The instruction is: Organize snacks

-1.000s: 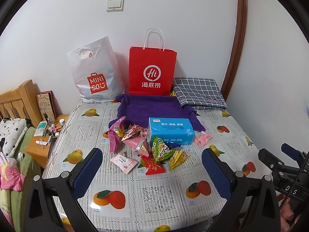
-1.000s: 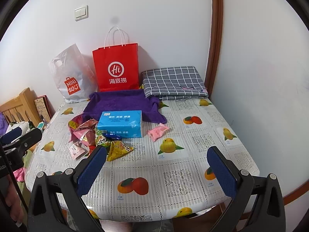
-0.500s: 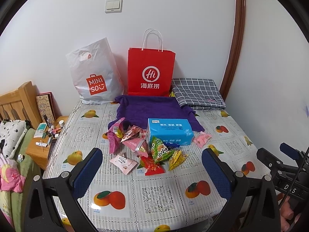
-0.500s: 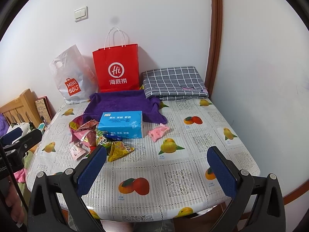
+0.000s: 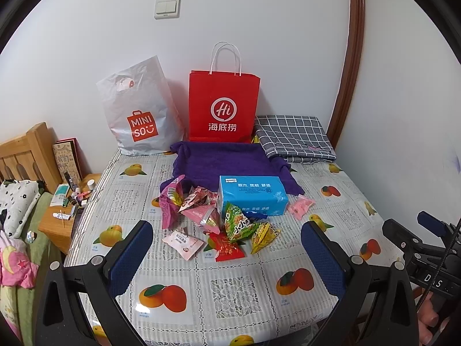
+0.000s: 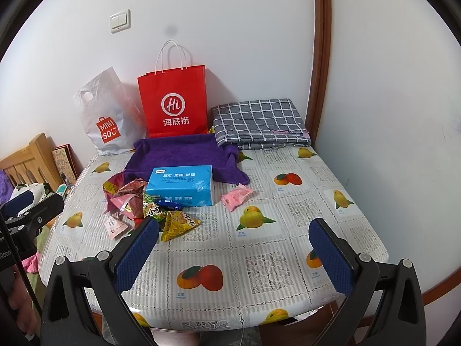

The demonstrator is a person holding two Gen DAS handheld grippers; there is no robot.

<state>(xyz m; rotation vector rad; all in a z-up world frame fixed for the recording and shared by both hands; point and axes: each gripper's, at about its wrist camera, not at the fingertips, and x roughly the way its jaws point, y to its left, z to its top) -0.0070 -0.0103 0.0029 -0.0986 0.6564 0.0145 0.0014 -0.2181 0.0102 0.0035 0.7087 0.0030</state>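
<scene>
Several snack packets lie in a loose pile (image 5: 213, 219) (image 6: 135, 201) on the fruit-print table (image 5: 239, 291) (image 6: 259, 271), left of a blue tissue box (image 5: 252, 196) (image 6: 181, 184). One pink packet (image 5: 301, 206) (image 6: 236, 197) lies alone right of the box. A yellow packet (image 5: 263, 235) (image 6: 178, 223) and a green one (image 5: 237, 225) sit nearest me. My left gripper (image 5: 227, 259) hovers open over the near table edge, short of the pile. My right gripper (image 6: 234, 256) is open too, nothing between its fingers, right of the pile.
A purple cloth tray (image 5: 227, 161) (image 6: 184, 152) sits behind the box. A red paper bag (image 5: 223, 106) (image 6: 174, 103), a white plastic bag (image 5: 141, 121) (image 6: 106, 118) and a folded checked cloth (image 5: 294, 138) (image 6: 259, 124) line the wall. A cluttered wooden nightstand (image 5: 66, 210) stands left.
Both views have drifted very slightly; the grippers stay open and the snacks have not moved.
</scene>
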